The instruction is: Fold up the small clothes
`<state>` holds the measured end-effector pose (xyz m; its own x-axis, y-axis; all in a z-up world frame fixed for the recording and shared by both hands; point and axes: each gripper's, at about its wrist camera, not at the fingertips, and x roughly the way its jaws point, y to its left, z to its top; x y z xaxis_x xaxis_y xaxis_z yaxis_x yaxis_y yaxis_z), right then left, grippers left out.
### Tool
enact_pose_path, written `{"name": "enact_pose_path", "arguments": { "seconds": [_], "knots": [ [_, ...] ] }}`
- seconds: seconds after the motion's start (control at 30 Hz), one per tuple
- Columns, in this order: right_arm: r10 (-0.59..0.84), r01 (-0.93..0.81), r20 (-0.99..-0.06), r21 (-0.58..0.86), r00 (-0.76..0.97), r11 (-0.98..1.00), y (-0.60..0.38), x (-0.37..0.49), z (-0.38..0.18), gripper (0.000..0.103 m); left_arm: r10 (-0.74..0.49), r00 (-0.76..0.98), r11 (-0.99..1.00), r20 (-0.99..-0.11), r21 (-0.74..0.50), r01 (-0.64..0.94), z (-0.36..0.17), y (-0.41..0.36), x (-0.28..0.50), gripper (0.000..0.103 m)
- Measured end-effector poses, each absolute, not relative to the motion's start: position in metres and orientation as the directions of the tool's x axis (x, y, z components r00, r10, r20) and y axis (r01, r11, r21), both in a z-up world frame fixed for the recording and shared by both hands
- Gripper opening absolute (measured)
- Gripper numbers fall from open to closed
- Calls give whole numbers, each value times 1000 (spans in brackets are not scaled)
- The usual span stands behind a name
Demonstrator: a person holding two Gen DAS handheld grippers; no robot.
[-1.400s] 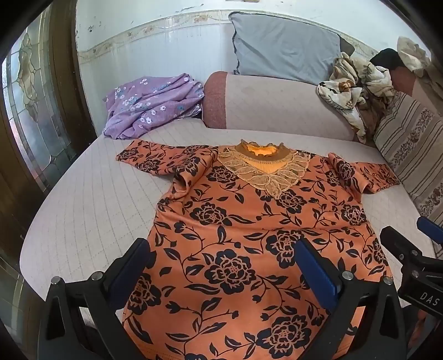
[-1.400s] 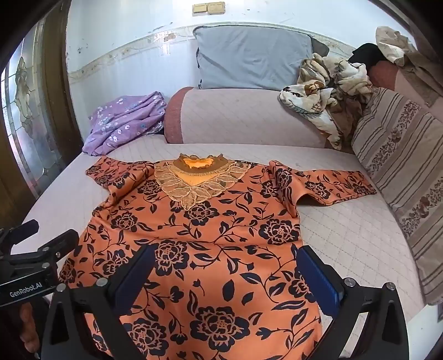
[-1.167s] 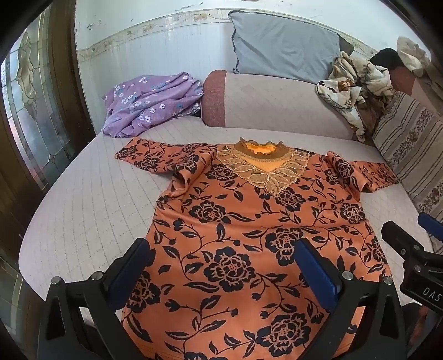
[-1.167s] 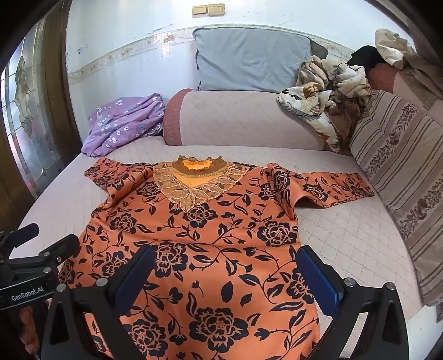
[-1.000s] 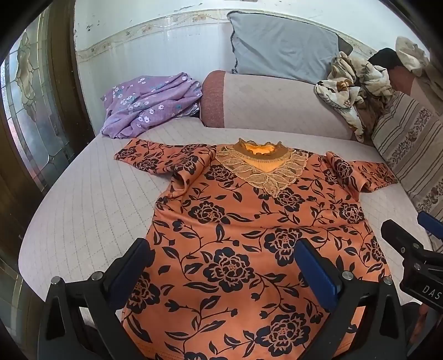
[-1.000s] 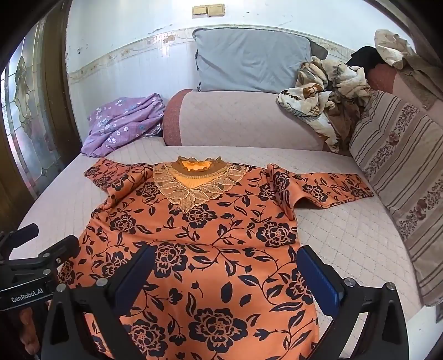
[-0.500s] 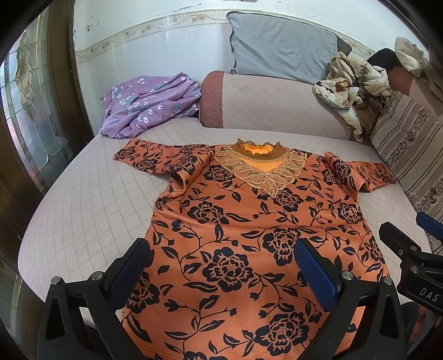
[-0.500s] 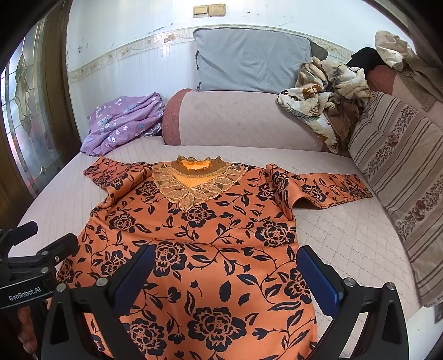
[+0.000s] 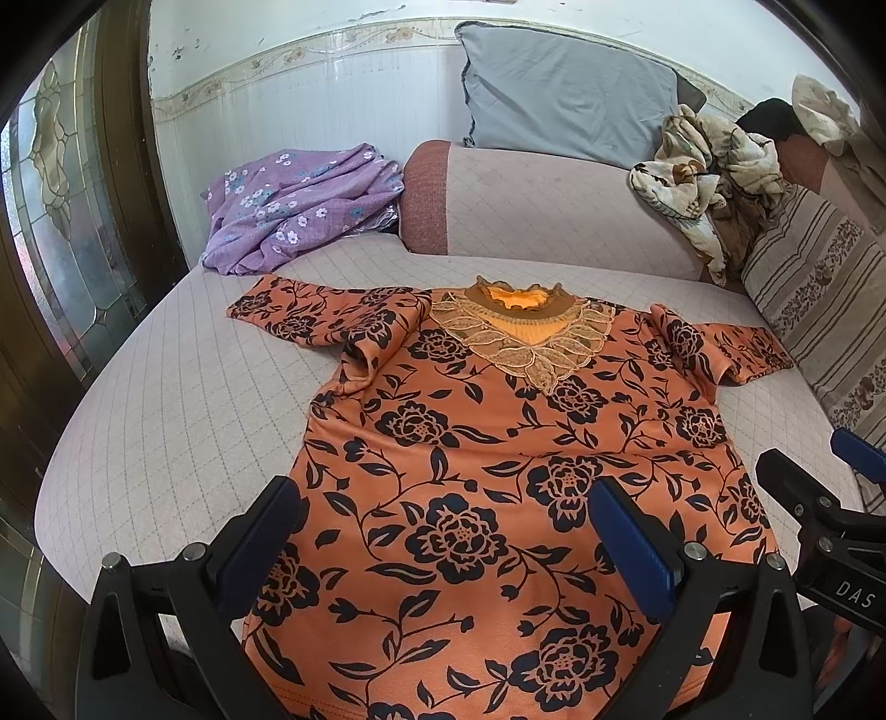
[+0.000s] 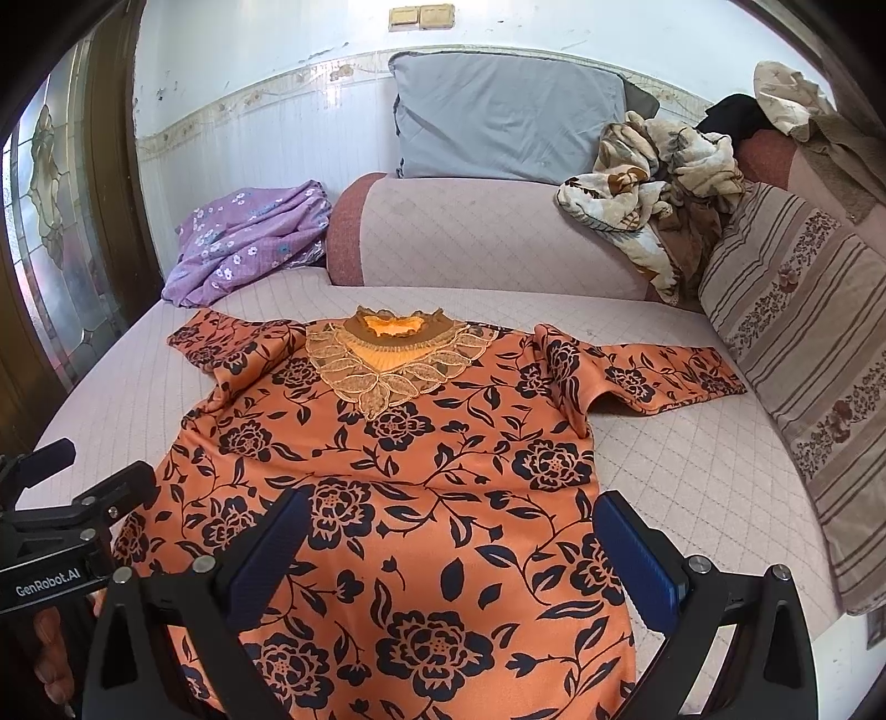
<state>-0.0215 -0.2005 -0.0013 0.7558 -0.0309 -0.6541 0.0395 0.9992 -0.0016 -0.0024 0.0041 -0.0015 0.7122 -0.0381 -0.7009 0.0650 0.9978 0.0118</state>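
Orange floral blouse (image 9: pixel 487 476) spread flat, front up, on quilted bed cover (image 9: pixel 166 421), lace collar at far end, both sleeves out sideways. Left gripper (image 9: pixel 443 531) jaws wide apart, above near hem, holding nothing. Right gripper (image 10: pixel 448 531) likewise wide, empty. Purple floral cloth (image 10: pixel 243 243) bunched far left; grey pillow (image 10: pixel 504 133) behind bolster.

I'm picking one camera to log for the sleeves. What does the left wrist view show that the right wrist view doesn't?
Only the left wrist view shows the right gripper, at its right edge. Only the right wrist view shows the left gripper, the wall switches and the blouse's right-hand sleeve laid out in full. Both show the orange flowered blouse spread flat, the purple cloth and the grey pillow.
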Motion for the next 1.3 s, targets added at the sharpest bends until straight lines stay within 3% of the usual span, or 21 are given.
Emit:
{"name": "enact_pose_path", "arguments": {
  "seconds": [1.3],
  "knots": [
    [-27, 31, -663, -6, 748, 1000, -198, -21, -2, 103, -38, 714, 998, -699, 8, 61, -1, 6, -1, 103]
  ]
}}
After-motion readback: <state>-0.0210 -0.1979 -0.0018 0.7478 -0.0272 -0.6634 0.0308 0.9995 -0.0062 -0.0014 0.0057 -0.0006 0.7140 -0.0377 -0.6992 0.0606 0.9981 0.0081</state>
